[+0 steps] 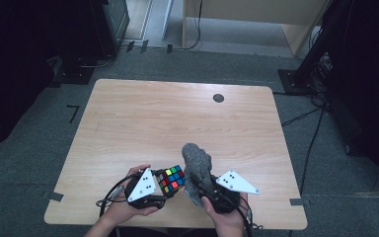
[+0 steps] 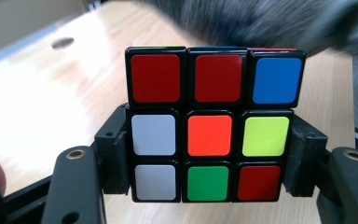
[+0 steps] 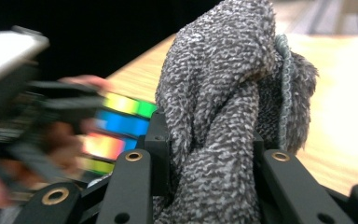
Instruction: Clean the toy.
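I'm watching the near edge of the wooden table (image 1: 128,118), and both tongs are busy there. My left gripper (image 1: 164,190) has its jaws clamped on the puzzle cube (image 1: 172,179); in the left gripper view the two black jaws press the cube (image 2: 212,128) on its left and right sides, squeezing the lower two rows while the top row stands clear above them. The face toward that camera reads red, red, blue on top, white, orange, yellow-green in the middle, white, green, red below. The cube sits close to the table's near edge, a little left of its middle, carried in the gripper rather than lying flat as far as I can tell.

My right gripper (image 1: 202,190) is closed on a grey cloth (image 1: 197,168). In the right gripper view the jaws pinch the bunched terry cloth (image 3: 223,93) low down, and the rest of it rises above them in a thick fold. On the table the cloth stands just beside the cube, on its right, and the two look to be touching or very nearly so; I cannot tell which. The left gripper view catches the cloth as a grey blur (image 2: 261,23) right over the cube's top edge.

Far across the table from the cube, near the back edge, there is a small dark round spot (image 1: 218,98).
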Demonstrator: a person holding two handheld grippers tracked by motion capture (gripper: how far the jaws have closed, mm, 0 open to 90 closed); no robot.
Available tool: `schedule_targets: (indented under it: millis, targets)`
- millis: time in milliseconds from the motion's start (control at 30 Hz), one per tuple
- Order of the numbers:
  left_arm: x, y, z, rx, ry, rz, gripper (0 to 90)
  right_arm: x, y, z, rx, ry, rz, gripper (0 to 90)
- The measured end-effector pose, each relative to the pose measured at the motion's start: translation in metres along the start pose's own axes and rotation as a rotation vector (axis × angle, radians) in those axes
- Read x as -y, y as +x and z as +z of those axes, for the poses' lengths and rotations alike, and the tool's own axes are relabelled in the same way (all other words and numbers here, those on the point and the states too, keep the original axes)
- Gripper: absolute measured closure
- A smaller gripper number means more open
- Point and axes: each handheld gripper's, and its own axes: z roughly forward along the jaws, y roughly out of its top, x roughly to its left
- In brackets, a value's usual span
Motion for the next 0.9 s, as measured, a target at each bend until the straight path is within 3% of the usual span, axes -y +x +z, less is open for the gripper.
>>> schedule_targets:
  millis: [67, 133, 233, 267, 367, 467, 533, 600, 667, 733, 800, 900]
  targets:
    - [-0.003, -0.002, 0.0, 0.006, -0.009, -0.009, 33.8, -0.001, 0.01, 0.001, -0.046, 0.003, -0.019, 67.2]
    - [-0.005, -0.005, -0.002, 0.006, -0.012, 0.01, 33.9, 0.001, 0.015, 0.004, -0.075, 0.021, -0.017, 67.2]
    - [-0.006, -0.007, -0.004, 0.001, -0.016, 0.036, 33.8, 0.004, 0.008, 0.007, -0.076, 0.025, 0.015, 67.2]
    - [-0.007, -0.007, -0.005, 0.005, -0.018, 0.035, 33.8, 0.005, 0.003, 0.008, -0.063, 0.027, 0.026, 67.3]
    - [-0.007, -0.006, -0.004, 0.012, -0.026, 0.03, 33.8, 0.007, -0.011, 0.007, 0.042, 0.05, 0.011, 67.5]
    - [-0.005, -0.004, -0.003, 0.02, -0.028, 0.019, 33.8, 0.007, -0.021, 0.005, 0.073, 0.07, 0.056, 67.6]
    - [-0.003, -0.004, 0.0, 0.012, -0.009, 0.025, 33.8, 0.004, -0.018, 0.002, 0.05, 0.044, 0.065, 67.7]
    - [-0.002, -0.006, 0.002, 0.018, 0.0, 0.035, 33.8, 0.0, -0.007, 0.0, 0.002, 0.024, 0.042, 67.6]
    - [-0.004, -0.009, 0.004, 0.02, -0.011, 0.037, 33.8, -0.003, 0.007, 0.0, -0.066, 0.011, 0.018, 67.6]
    - [-0.005, -0.011, 0.003, 0.017, -0.023, 0.04, 33.8, -0.004, 0.017, 0.003, -0.106, 0.022, -0.002, 67.6]
    - [-0.006, -0.013, 0.003, -0.044, -0.006, 0.059, 33.8, -0.001, 0.018, 0.006, -0.103, 0.026, -0.013, 67.5]
    - [-0.005, -0.011, 0.003, -0.022, 0.003, 0.043, 33.9, 0.004, 0.003, 0.009, -0.051, 0.046, 0.021, 67.6]
